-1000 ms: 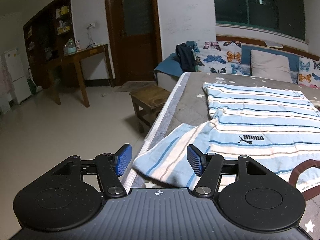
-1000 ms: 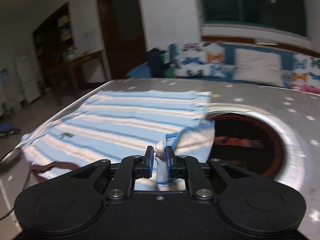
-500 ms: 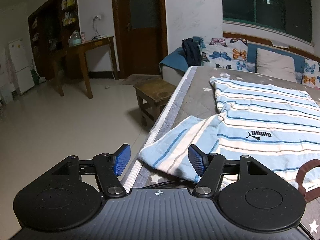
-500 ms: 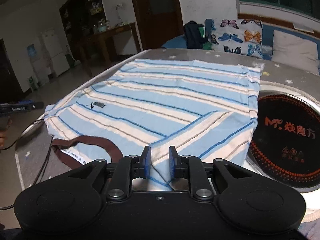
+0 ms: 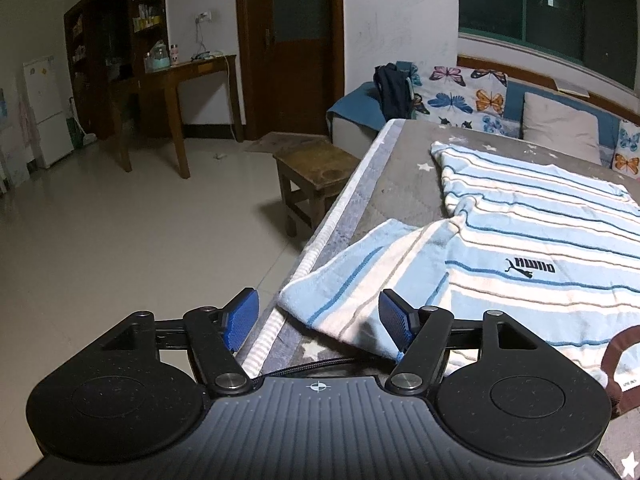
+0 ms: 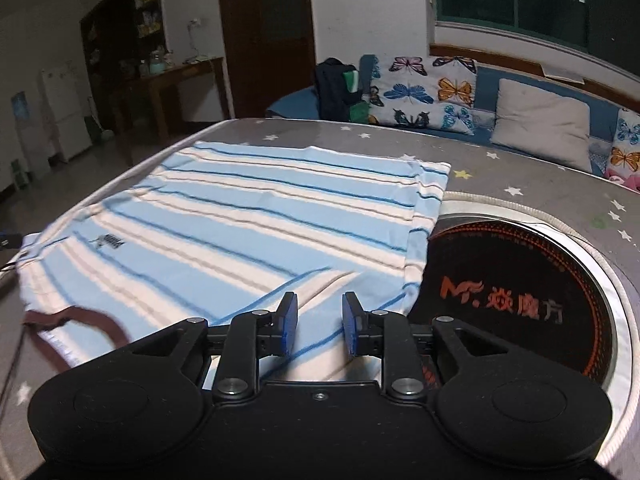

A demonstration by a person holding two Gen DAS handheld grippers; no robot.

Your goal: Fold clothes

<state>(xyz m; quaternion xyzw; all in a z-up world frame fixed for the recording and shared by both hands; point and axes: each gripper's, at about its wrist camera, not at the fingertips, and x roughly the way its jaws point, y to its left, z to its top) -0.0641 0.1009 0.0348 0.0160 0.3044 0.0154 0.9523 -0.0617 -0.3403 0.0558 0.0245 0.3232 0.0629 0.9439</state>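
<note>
A light blue and white striped T-shirt (image 5: 520, 248) with a brown collar (image 5: 624, 344) and a black logo lies flat on the grey star-patterned bed (image 5: 400, 184). Its left sleeve (image 5: 352, 292) lies at the bed's edge. My left gripper (image 5: 318, 316) is open, its pads either side of that sleeve's end. In the right wrist view the shirt (image 6: 248, 232) has its right sleeve folded in over the body (image 6: 340, 292). My right gripper (image 6: 318, 326) is open and empty just above that folded sleeve.
A round black mat with orange lettering (image 6: 512, 300) lies on the bed right of the shirt. Pillows (image 6: 540, 124) line the far side. A wooden stool (image 5: 316, 176) stands beside the bed, a wooden table (image 5: 180, 92) and a door (image 5: 296, 40) beyond.
My right gripper carried the right sleeve over the shirt's body, laid it down and opened. My left gripper stayed open near the left sleeve and drew back slightly.
</note>
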